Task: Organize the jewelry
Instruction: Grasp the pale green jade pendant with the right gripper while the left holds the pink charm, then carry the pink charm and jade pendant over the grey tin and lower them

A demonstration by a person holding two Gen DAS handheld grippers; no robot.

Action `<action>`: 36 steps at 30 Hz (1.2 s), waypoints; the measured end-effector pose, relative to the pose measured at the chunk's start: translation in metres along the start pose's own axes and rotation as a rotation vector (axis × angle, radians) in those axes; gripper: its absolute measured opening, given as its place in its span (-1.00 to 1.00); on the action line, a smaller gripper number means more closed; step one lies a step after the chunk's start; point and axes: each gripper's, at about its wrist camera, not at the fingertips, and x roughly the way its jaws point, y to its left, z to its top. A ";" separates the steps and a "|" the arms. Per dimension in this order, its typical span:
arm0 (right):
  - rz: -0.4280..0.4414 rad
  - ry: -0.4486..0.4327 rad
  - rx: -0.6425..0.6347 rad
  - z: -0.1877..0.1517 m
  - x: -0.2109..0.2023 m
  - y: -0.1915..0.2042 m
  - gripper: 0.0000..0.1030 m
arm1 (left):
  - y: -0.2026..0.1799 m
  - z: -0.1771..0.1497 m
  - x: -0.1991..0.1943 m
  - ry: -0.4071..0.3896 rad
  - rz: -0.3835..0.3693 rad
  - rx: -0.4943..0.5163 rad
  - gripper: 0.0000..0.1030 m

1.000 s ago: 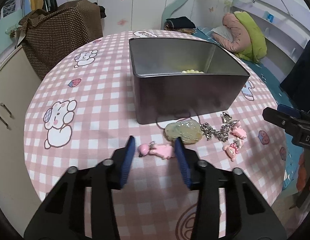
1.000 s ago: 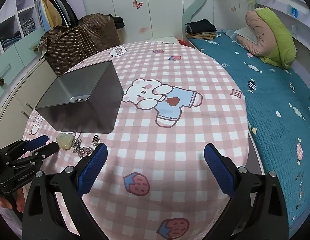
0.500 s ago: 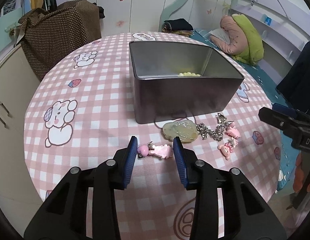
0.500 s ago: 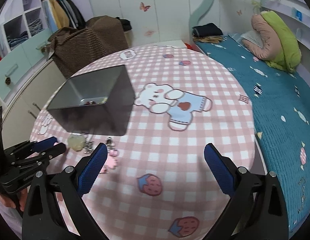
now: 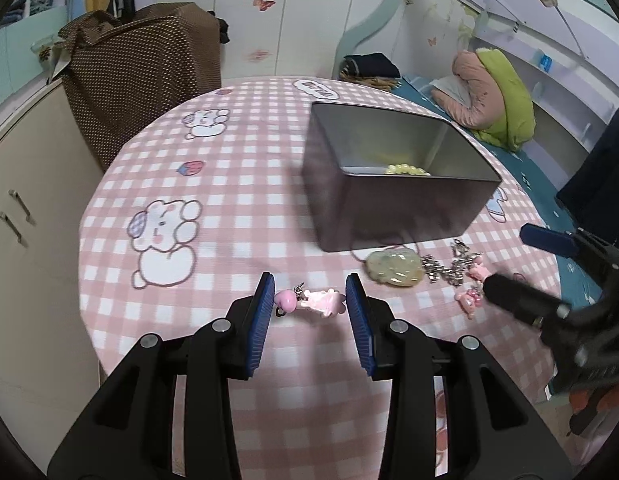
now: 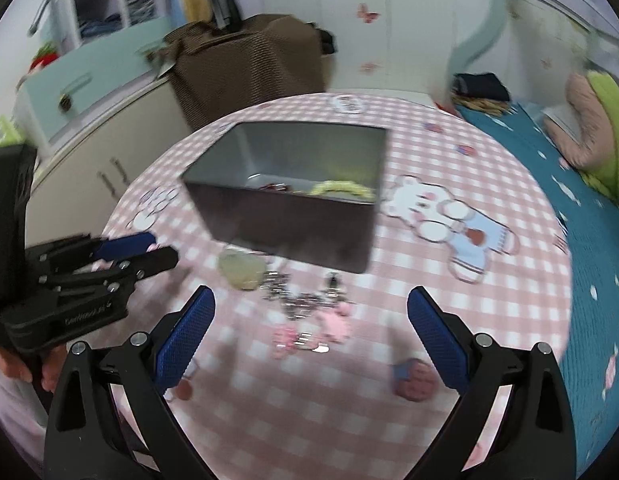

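My left gripper (image 5: 310,294) has its blue pads on both sides of a pink charm (image 5: 313,302) on the checked tablecloth; the left pad touches it, the right pad is a hair away. A pale green jade pendant (image 5: 394,272) and a silver chain with pink charms (image 5: 449,270) lie to its right, in front of a grey metal tin (image 5: 393,208) holding yellow beads (image 5: 407,169). My right gripper (image 6: 309,312) is wide open above the chain and pink charms (image 6: 309,322); it also shows in the left wrist view (image 5: 549,264). The tin (image 6: 285,224) stands beyond.
The round table's edge (image 5: 85,280) curves close on the left, with a cabinet (image 5: 25,200) below. A brown dotted bag (image 5: 137,76) stands behind. A bed with a pink and green bundle (image 5: 493,96) is at the right.
My left gripper's jaws have narrowed around the pink charm. My right gripper has swung left toward the tin and now hovers over the chain and charms.
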 end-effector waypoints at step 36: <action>-0.019 0.024 0.021 0.010 0.034 0.016 -0.29 | 0.012 0.004 0.003 -0.002 -0.057 -0.038 -0.27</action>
